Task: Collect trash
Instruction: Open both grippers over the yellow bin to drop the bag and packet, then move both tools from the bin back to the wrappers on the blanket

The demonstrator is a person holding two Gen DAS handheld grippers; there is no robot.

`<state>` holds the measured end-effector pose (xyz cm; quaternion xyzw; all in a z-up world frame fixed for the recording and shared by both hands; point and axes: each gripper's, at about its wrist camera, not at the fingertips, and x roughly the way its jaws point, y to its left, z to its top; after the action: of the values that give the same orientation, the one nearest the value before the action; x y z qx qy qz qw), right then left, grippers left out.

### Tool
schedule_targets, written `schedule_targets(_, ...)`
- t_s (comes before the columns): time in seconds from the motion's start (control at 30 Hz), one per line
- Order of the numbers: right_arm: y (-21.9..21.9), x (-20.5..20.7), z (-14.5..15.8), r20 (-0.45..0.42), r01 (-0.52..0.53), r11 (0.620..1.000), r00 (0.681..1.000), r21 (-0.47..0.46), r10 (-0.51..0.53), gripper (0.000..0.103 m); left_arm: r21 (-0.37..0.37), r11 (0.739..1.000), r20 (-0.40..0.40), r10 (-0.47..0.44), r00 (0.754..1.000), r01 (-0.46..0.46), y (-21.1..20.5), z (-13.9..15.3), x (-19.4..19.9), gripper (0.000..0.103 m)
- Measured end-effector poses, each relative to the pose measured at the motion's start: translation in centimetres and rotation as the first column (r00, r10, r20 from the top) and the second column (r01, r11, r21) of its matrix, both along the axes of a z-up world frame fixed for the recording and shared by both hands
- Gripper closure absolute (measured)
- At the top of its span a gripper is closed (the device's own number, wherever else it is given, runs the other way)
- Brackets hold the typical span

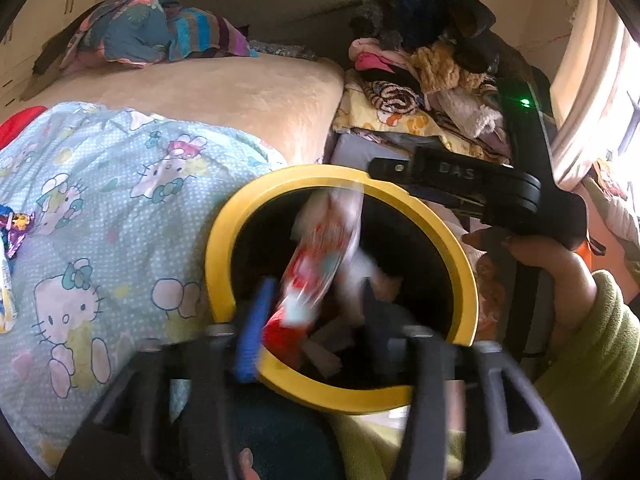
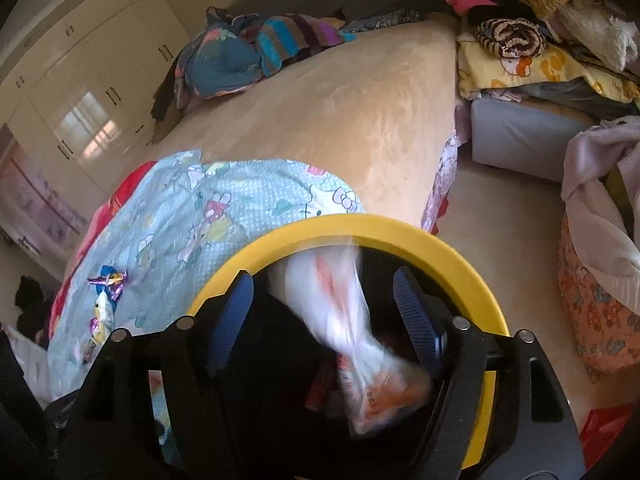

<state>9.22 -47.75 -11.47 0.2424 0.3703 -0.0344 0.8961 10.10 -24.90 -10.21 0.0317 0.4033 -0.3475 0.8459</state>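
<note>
A bin with a yellow rim point(image 1: 216, 248) stands against the bed, with trash lying inside it. My left gripper point(image 1: 316, 320) hangs open over its mouth. A blurred red and white wrapper point(image 1: 320, 256) is between its fingers, and the pads do not press it. In the right wrist view my right gripper point(image 2: 324, 312) is open above the same bin's rim point(image 2: 400, 232). A blurred white and orange wrapper point(image 2: 360, 344) sits loose between its blue pads point(image 2: 416, 320). More shiny wrappers point(image 2: 106, 280) lie on the quilt to the left.
The bed carries a cartoon-cat quilt point(image 1: 100, 200) and a beige cover point(image 2: 340, 112), with bundled cloth point(image 1: 160, 28) at its head. Piled clothes point(image 1: 420, 72) rise at the right. A patterned basket point(image 2: 592, 312) stands on the floor. A hand in a green sleeve point(image 1: 592, 340) holds the other tool.
</note>
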Motion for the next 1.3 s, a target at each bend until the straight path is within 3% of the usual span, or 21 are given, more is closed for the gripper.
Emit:
schedule_targets(0.07,0.0,-0.1,0.4,0.008,0.011,1.0,1.0,-0.009,-0.011,0.034,-0.017,1.0,-0.002,0.019,1.0,-0.019,0.5,0.3,0.1,0.037)
schedule_targets(0.1,0.0,-0.1,0.5,0.014,0.013,1.0,1.0,-0.009,-0.013,0.033,-0.022,0.999,0.0,0.025,1.0,-0.025,0.7,0.4,0.1,0.027)
schedule_targets(0.17,0.3,0.0,0.9,0.021,0.01,1.0,1.0,-0.014,-0.01,0.031,-0.038,0.999,0.01,0.039,0.999,-0.038,1.1,0.9,0.2,0.019)
schedule_targets(0.4,1.0,0.0,1.8,0.042,0.003,1.0,0.999,-0.031,-0.002,0.028,-0.073,0.996,0.009,0.049,0.999,-0.048,2.0,1.5,0.1,0.018)
schedule_targets(0.67,3.0,0.0,3.2,0.078,-0.04,0.998,0.996,-0.052,0.044,0.028,-0.091,0.987,0.05,0.138,0.989,-0.133,4.7,3.3,0.1,0.015)
schedule_targets(0.73,3.7,0.0,3.6,0.094,-0.057,0.997,0.994,-0.058,0.062,0.027,-0.094,0.982,0.057,0.167,0.984,-0.161,5.5,3.6,0.2,0.014)
schedule_targets(0.8,4.6,0.0,4.1,0.106,-0.074,0.995,0.991,-0.067,0.081,0.026,-0.09,0.978,0.069,0.193,0.979,-0.186,6.3,4.0,0.4,0.007)
schedule_targets(1.3,9.8,-0.4,6.6,0.161,-0.19,0.975,0.965,-0.115,0.207,0.019,-0.095,0.94,0.175,0.34,0.924,-0.327,11.1,6.9,0.1,0.007)
